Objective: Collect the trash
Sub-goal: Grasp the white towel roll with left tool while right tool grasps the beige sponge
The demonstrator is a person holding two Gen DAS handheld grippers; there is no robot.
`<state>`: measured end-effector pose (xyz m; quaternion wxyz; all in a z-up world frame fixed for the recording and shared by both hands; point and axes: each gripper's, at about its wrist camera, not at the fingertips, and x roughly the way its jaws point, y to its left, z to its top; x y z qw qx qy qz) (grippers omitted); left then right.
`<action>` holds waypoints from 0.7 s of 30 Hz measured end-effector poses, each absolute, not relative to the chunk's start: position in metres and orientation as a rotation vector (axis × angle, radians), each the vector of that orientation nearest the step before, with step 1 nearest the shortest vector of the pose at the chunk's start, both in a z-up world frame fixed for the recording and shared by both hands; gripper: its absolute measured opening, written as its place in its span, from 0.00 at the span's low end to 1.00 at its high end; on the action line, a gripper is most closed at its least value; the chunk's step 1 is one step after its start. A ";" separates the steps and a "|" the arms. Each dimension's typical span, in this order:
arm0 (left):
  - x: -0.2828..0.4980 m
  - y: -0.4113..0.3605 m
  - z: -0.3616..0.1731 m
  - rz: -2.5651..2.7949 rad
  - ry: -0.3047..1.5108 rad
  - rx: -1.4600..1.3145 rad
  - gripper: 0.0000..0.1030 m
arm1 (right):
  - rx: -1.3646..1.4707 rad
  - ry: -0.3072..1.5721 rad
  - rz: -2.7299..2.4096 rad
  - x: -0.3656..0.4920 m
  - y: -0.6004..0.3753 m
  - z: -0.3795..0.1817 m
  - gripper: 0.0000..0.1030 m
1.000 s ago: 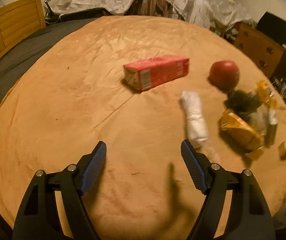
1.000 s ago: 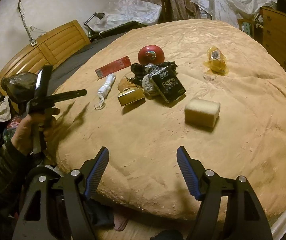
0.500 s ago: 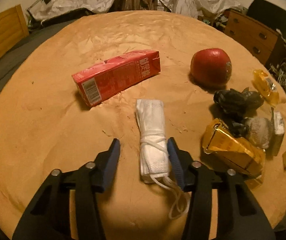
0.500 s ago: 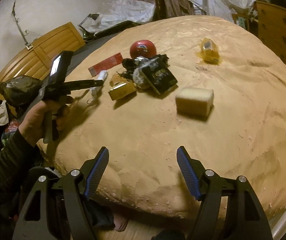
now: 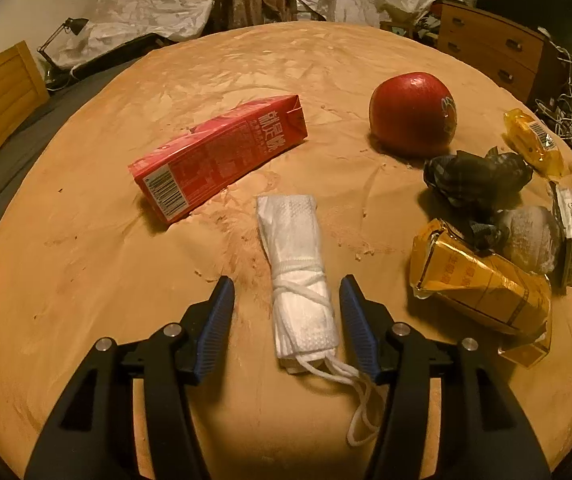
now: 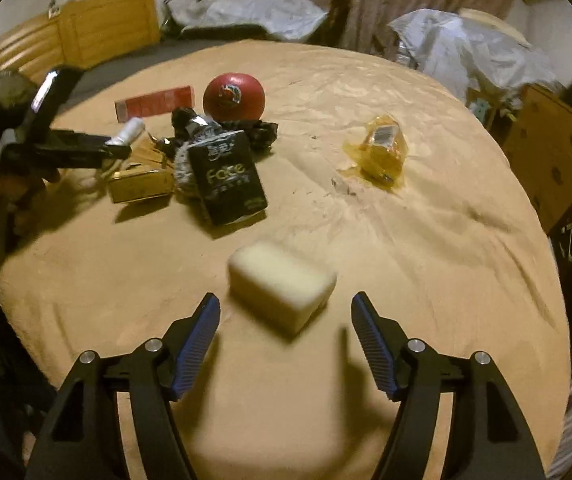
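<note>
The left hand-held gripper (image 5: 286, 316) hangs over the tan bed cover (image 5: 86, 280) with its jaws apart on either side of a rolled white face mask (image 5: 297, 276); the jaws have just been opening a little, and neither blue pad presses on the roll, whose loose ear strings (image 5: 361, 404) trail toward the near edge. Just left of and beyond the mask lies a red drink carton (image 5: 218, 156) on its side, its top folded shut, so its contents cannot be told. A red apple (image 5: 413, 114) sits further right. Near right is a crushed gold carton (image 5: 481, 284), and between it and the apple a dark crumpled wrapper (image 5: 473, 178). A yellow snack packet (image 5: 533, 144) lies at the far right.

The right hand-held gripper (image 6: 286, 336) has its jaws wide apart with nothing between them; a pale sponge block (image 6: 282, 284) lies just beyond its tips, blurred. Further off, a black tissue pack (image 6: 226, 178) leans on the pile of trash.
</note>
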<state>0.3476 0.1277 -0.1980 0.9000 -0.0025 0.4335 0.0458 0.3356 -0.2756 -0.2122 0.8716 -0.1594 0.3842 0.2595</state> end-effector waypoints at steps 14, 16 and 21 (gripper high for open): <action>0.341 0.125 -0.197 0.121 0.874 -0.014 0.36 | -0.409 0.877 0.565 0.343 -0.249 -0.224 0.47; 0.335 0.127 -0.196 0.138 0.862 -0.029 0.27 | -0.375 0.870 0.542 0.333 -0.249 -0.225 0.45; 0.318 0.130 -0.196 0.133 0.865 -0.082 0.26 | -0.278 0.830 0.527 0.305 -0.246 -0.217 0.43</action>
